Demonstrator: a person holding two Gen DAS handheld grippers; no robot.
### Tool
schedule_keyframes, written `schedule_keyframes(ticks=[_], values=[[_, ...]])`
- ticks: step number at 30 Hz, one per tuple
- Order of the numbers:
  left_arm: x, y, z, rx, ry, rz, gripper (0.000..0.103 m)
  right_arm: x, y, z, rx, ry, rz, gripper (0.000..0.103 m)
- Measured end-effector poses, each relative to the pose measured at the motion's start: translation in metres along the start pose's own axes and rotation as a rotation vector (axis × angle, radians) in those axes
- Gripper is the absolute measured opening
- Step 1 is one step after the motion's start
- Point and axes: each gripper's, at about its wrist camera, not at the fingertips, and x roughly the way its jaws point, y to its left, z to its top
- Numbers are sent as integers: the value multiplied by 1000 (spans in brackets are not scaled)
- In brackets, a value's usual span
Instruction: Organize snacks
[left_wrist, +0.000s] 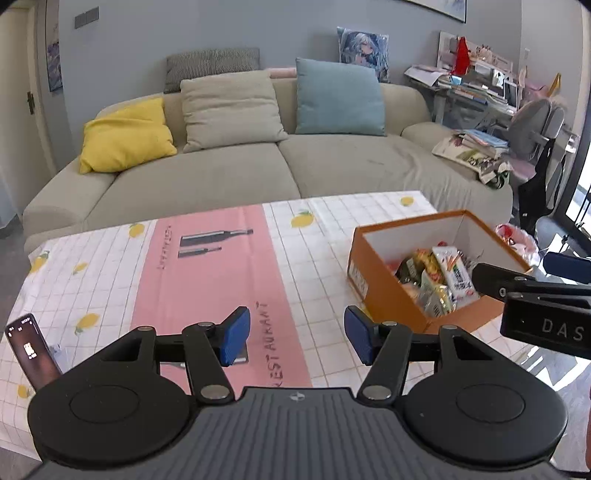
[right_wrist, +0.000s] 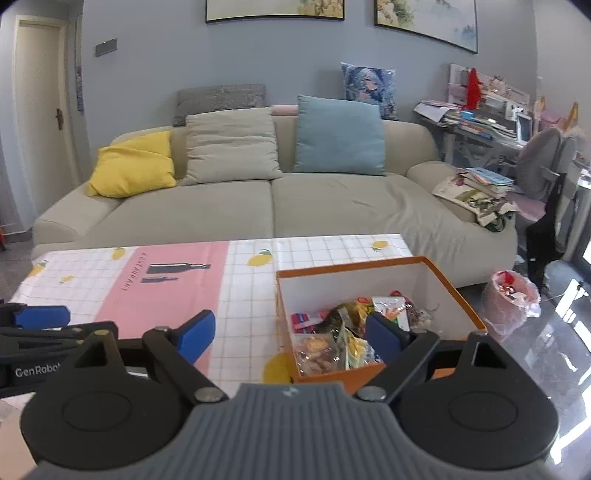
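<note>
Both the left gripper (left_wrist: 297, 338) and right gripper (right_wrist: 290, 338) hover with jaws released and empty above the counter (left_wrist: 110, 266), snacks (right_wrist: 343, 339) heaped in the orange box (right_wrist: 369, 264) at its right end, where a careless reach could likely nudge the light box.

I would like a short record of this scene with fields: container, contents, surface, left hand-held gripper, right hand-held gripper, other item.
container: orange box, open top, on the table's right part
contents: snack packets piled inside
surface: table with lemon-pattern cloth and pink mat
left hand-held gripper: open, empty, above the mat
right hand-held gripper: open, empty, near the box's front edge
other item: phone, screen lit, at the table's left edge
</note>
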Motion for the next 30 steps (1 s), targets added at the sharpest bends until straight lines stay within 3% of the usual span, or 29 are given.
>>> schedule_keyframes(ticks=[5, 12, 30], values=[[11, 1, -10, -7, 18, -8, 71, 7, -1, -24, -12, 8, -22, 87], [33, -13, -22, 33, 73, -8, 73, 30, -12, -49, 26, 90, -52, 87], [34, -8, -24, 10, 87, 0, 73, 41, -13, -54, 22, 120, -65, 96]])
